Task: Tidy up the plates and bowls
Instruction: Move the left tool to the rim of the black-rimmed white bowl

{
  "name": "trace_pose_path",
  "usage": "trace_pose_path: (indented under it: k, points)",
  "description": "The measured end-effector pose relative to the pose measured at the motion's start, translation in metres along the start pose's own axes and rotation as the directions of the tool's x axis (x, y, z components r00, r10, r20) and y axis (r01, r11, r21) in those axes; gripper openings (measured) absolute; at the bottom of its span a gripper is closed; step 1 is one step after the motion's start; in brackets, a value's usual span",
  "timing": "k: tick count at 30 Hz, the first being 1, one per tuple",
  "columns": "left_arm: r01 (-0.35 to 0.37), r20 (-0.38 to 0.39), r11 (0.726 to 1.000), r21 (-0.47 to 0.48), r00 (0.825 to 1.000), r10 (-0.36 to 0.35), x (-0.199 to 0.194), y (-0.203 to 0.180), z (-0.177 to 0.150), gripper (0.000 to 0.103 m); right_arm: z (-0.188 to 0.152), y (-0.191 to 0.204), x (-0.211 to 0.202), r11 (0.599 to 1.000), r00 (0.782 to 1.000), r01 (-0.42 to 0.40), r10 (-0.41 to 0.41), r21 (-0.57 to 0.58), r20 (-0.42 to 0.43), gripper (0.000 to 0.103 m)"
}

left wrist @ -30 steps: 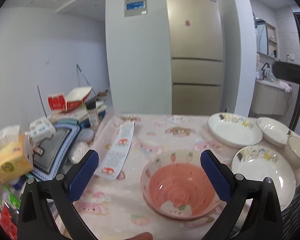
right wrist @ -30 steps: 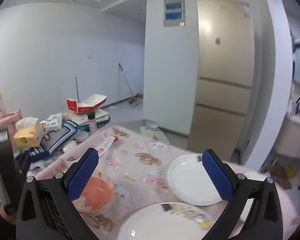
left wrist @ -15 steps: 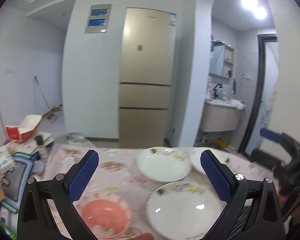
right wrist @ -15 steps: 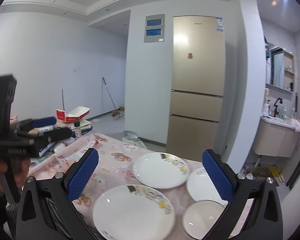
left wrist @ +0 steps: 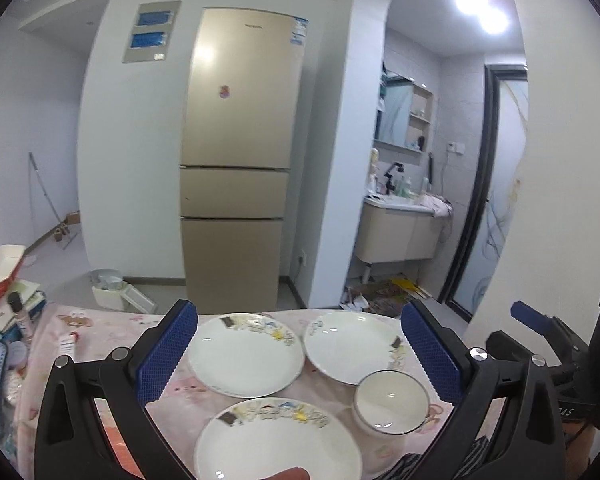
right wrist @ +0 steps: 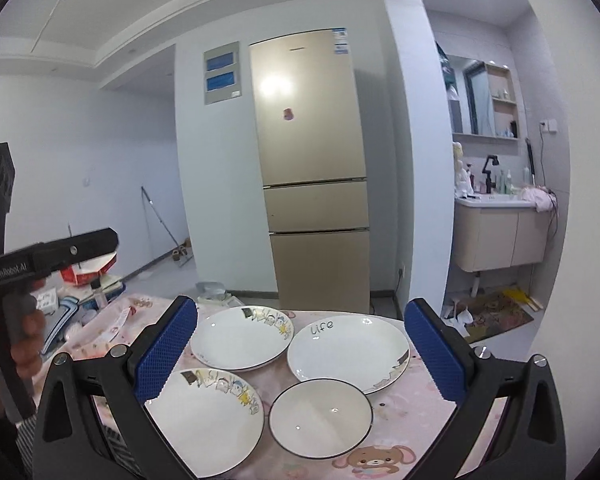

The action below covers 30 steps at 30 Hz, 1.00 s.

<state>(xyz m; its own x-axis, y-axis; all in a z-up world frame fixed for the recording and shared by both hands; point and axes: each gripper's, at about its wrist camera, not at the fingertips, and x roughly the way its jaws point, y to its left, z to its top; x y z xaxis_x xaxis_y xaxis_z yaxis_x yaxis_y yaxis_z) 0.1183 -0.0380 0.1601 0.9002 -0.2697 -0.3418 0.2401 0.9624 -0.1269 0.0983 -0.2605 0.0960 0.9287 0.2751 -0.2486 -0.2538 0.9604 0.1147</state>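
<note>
Bowl (right wrist: 321,417) btwn spread right gripper (right wrist: 300,354) fingers, untouched.

Pink-clothed table (right wrist: 412,412) — three plates (right wrist: 348,354), bowl (right wrist: 321,417)

White walls frame a tall gold three-door fridge (left wrist: 236,160) standing on a pale grey floor (right wrist: 156,276), while at right a lit alcove holds a beige vanity (right wrist: 500,232) beneath a mirrored cabinet (right wrist: 480,96).
</note>
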Motion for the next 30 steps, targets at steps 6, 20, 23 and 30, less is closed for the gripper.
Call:
trace_pose_path:
  k: [6, 20, 23, 30]
  points:
    - [0.051, -0.047, 0.999, 0.020, 0.998, -0.050, 0.039, -0.018, -0.004, 0.103, -0.007, -0.017, 0.007, 0.999, 0.999, 0.050, -0.051, 0.015, 0.015, 0.103]
    - [0.123, -0.342, 0.985, -0.122, 0.926, -0.158, 0.149, 0.000, -0.092, 0.103, -0.079, -0.062, 0.065, 0.987, 0.967, 0.129, -0.105, 0.092, -0.234, 0.103]
    - [0.122, -0.377, 0.989, -0.082, 0.915, -0.144, 0.158, -0.009, -0.108, 0.103, -0.089, -0.071, 0.072, 0.984, 0.956, 0.133, -0.094, 0.122, -0.279, 0.103]
    - [0.170, -0.412, 0.985, -0.036, 0.895, -0.169, 0.167, -0.027, -0.126, 0.103, -0.105, -0.081, 0.085, 0.978, 0.932, 0.123, -0.055, 0.171, -0.357, 0.097]
